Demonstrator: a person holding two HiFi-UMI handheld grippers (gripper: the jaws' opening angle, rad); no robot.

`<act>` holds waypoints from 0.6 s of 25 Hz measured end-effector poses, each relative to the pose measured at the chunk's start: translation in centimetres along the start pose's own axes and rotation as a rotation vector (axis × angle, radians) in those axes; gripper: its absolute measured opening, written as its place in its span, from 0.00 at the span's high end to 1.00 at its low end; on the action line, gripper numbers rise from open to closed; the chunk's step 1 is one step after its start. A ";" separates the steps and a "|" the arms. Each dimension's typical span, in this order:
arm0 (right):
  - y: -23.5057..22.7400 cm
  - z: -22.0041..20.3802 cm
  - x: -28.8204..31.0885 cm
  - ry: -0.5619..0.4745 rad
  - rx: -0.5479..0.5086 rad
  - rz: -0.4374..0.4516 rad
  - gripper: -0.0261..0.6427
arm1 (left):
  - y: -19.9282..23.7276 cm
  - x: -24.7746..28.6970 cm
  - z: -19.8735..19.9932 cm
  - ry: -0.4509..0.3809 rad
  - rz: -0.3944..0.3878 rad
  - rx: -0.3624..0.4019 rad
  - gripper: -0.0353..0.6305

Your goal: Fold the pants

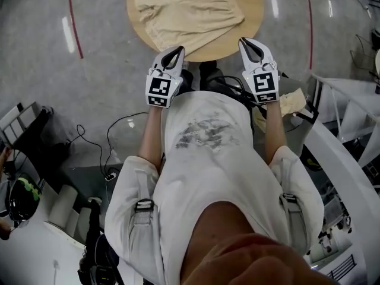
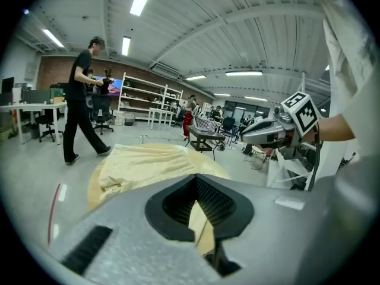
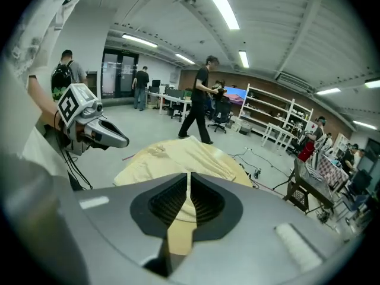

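Round table (image 1: 252,10), pants (image 1: 190,8) perhaps over near edge.

Pale yellow pants (image 1: 190,8), top centre; tan wooden table (image 1: 252,10). The left gripper (image 1: 177,51) and right gripper (image 1: 245,42) are speckled light grey with black pads and black-and-white square markers. Grey floor (image 1: 53,88), red lines (image 1: 74,22). White shirt (image 1: 208,171), grey print.
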State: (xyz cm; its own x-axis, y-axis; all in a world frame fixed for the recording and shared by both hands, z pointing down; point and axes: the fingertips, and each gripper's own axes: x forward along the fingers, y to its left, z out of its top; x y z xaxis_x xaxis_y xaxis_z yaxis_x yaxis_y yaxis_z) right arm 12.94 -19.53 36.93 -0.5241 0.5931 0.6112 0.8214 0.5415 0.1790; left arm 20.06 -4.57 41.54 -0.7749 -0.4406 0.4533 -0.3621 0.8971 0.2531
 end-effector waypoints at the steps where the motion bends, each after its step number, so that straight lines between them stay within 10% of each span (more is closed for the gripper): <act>1: -0.1 -0.2 0.3 0.005 -0.018 0.013 0.92 | 0.1 0.1 -0.3 0.004 0.013 -0.006 0.94; 15: -2.2 -4.7 5.6 0.092 -0.206 0.148 0.86 | 0.9 2.3 -6.0 0.125 0.126 -0.012 0.94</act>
State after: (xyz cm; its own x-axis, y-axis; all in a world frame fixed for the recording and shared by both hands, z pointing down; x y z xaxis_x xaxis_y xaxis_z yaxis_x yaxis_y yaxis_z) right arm 9.22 -20.20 43.62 -0.3797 0.5955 0.7079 0.9211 0.3146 0.2293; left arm 21.07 -4.99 47.96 -0.7432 -0.3255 0.5845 -0.2589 0.9455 0.1973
